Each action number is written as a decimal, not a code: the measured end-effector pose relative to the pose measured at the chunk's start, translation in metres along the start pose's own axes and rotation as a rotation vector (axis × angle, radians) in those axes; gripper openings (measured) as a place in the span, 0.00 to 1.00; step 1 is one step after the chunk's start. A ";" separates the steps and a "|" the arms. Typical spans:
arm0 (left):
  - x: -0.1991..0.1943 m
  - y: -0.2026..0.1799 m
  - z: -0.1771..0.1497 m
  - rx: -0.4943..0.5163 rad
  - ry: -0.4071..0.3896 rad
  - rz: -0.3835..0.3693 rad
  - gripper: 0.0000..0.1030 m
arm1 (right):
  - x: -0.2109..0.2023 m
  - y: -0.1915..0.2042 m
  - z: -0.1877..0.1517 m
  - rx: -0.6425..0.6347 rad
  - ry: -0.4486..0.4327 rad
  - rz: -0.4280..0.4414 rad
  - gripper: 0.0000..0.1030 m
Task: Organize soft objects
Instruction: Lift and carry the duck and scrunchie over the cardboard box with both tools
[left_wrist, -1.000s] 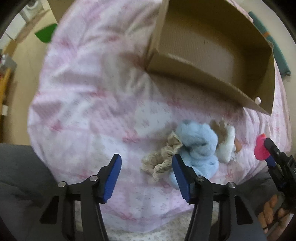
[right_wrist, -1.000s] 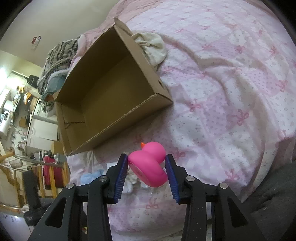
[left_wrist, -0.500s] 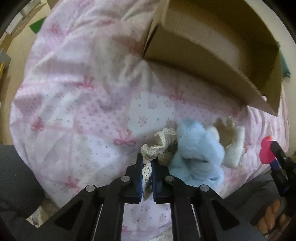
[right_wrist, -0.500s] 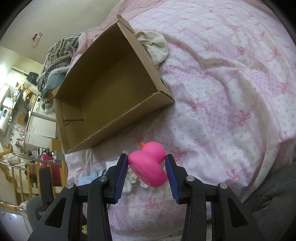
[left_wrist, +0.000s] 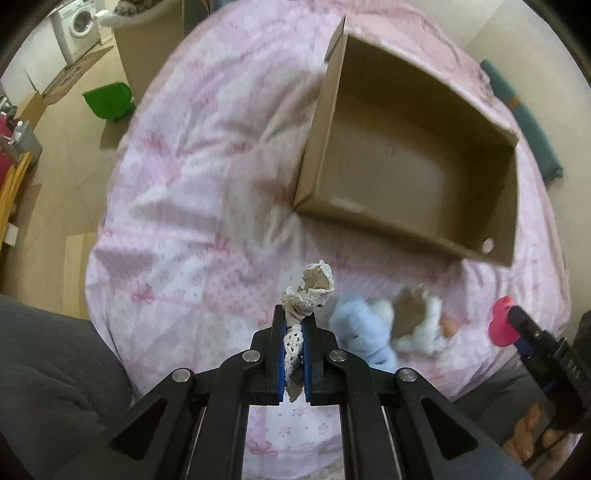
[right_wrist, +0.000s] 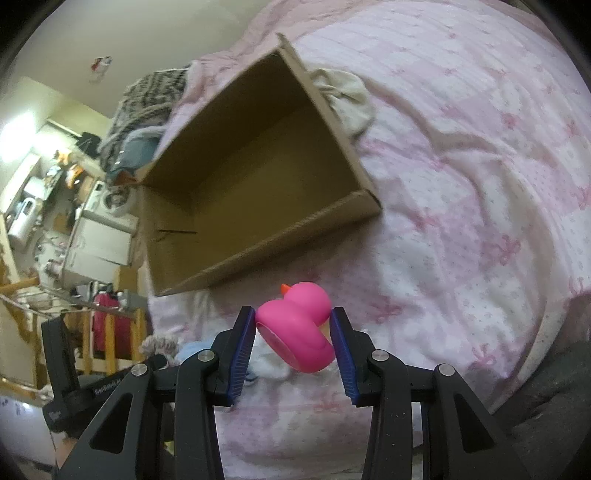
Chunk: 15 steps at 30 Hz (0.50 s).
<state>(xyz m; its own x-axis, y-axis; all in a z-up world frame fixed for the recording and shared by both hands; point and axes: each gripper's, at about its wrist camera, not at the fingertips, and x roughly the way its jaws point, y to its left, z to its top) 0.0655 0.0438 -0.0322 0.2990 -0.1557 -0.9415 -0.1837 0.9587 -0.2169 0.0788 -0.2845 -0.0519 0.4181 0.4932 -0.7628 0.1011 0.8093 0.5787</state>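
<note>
My left gripper (left_wrist: 294, 317) is shut on a beige lace sock (left_wrist: 310, 291) and holds it up above the pink bedspread (left_wrist: 192, 221). A fluffy blue sock (left_wrist: 364, 328) and a white and brown soft item (left_wrist: 417, 321) lie on the bed just right of it. The open cardboard box (left_wrist: 406, 155) stands empty farther back. In the right wrist view my right gripper (right_wrist: 293, 321) is shut on a pink rubber duck (right_wrist: 295, 330), held above the bed in front of the box (right_wrist: 251, 192). The duck (left_wrist: 500, 321) also shows at the left view's right edge.
A cream cloth (right_wrist: 347, 96) lies behind the box. A green bin (left_wrist: 109, 99) and a washing machine (left_wrist: 79, 27) stand on the floor beyond the bed's edge. Patterned blankets (right_wrist: 155, 92) are piled at the far end. Grey trouser legs (left_wrist: 48, 369) sit at the near edge.
My left gripper closed on the lace sock and lifted it off the bed, away from the blue sock. The right gripper kept still with the duck.
</note>
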 end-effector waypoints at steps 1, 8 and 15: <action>0.001 -0.008 0.001 0.002 -0.010 -0.004 0.06 | -0.003 0.004 0.001 -0.010 -0.006 0.011 0.43; -0.035 -0.040 0.035 0.065 -0.125 -0.038 0.06 | -0.025 0.040 0.019 -0.112 -0.053 0.034 0.43; -0.038 -0.067 0.068 0.137 -0.185 -0.032 0.06 | -0.029 0.066 0.048 -0.209 -0.104 0.017 0.43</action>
<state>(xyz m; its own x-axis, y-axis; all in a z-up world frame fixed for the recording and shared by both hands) 0.1300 0.0014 0.0356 0.4714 -0.1523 -0.8687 -0.0461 0.9794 -0.1967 0.1164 -0.2610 0.0225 0.5101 0.4808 -0.7132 -0.0918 0.8549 0.5107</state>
